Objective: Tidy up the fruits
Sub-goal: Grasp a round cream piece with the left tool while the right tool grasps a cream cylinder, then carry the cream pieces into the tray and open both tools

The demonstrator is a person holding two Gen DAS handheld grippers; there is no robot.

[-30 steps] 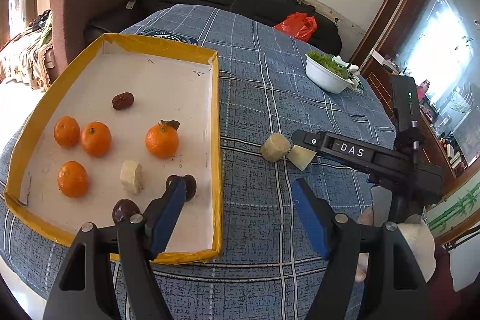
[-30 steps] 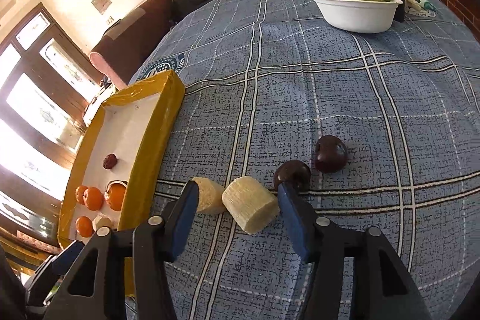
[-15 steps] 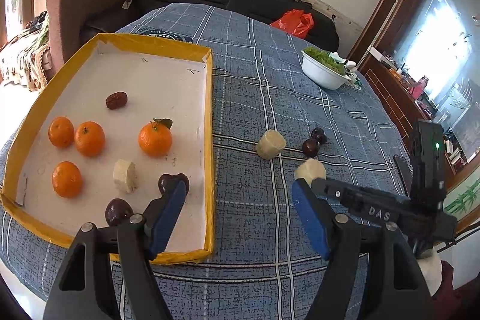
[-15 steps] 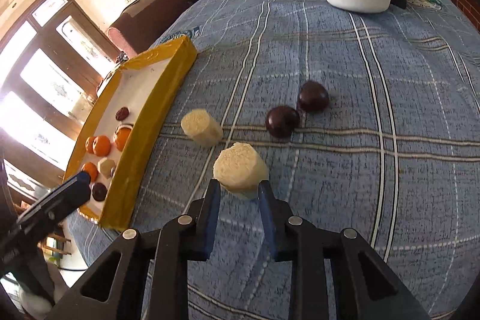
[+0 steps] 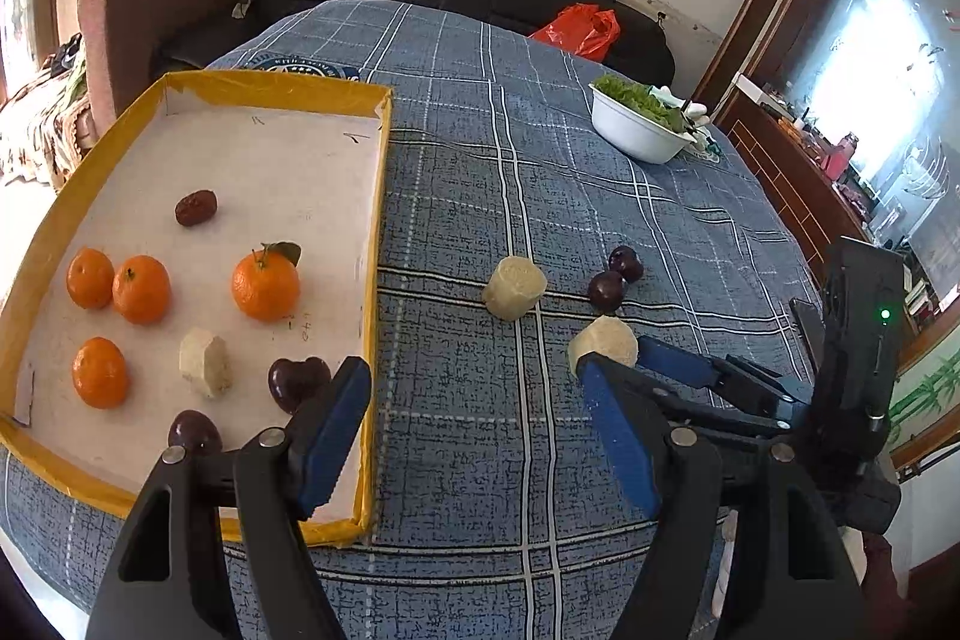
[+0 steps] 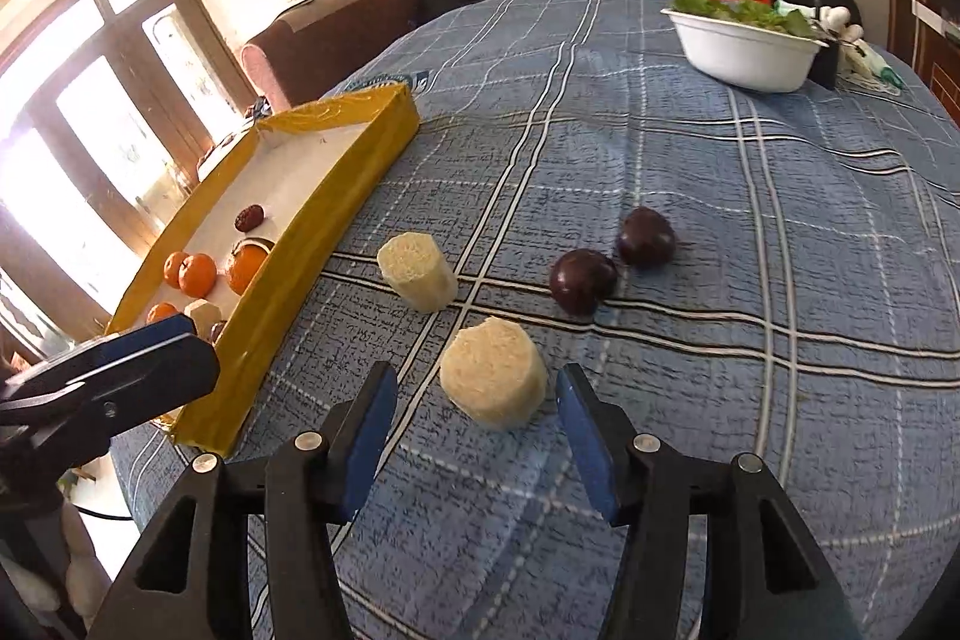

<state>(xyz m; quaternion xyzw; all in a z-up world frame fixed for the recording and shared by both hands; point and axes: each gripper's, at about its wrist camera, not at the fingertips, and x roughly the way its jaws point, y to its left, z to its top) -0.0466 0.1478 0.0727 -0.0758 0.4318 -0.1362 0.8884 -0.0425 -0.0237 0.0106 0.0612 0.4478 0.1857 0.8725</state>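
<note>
A yellow-rimmed tray (image 5: 372,232) on the blue plaid cloth holds several oranges (image 5: 265,285), a pale cut chunk (image 5: 205,363), dark plums (image 5: 298,381) and a red date (image 5: 195,207). On the cloth lie two pale chunks, one near (image 6: 493,380) and one farther (image 6: 416,271), and two dark plums (image 6: 583,280). My right gripper (image 6: 477,439) is open, its fingers on either side of the near chunk (image 5: 603,340), not touching it. My left gripper (image 5: 474,430) is open and empty over the tray's right rim.
A white bowl of greens (image 6: 747,43) stands at the far right of the table, with small items beside it. A red bag (image 5: 579,30) lies on the dark sofa behind. An armchair (image 5: 150,16) stands at the far left.
My right gripper was shut on the near pale chunk half a second ago. It has opened and the chunk now rests on the cloth between its fingers. The left gripper barely moved.
</note>
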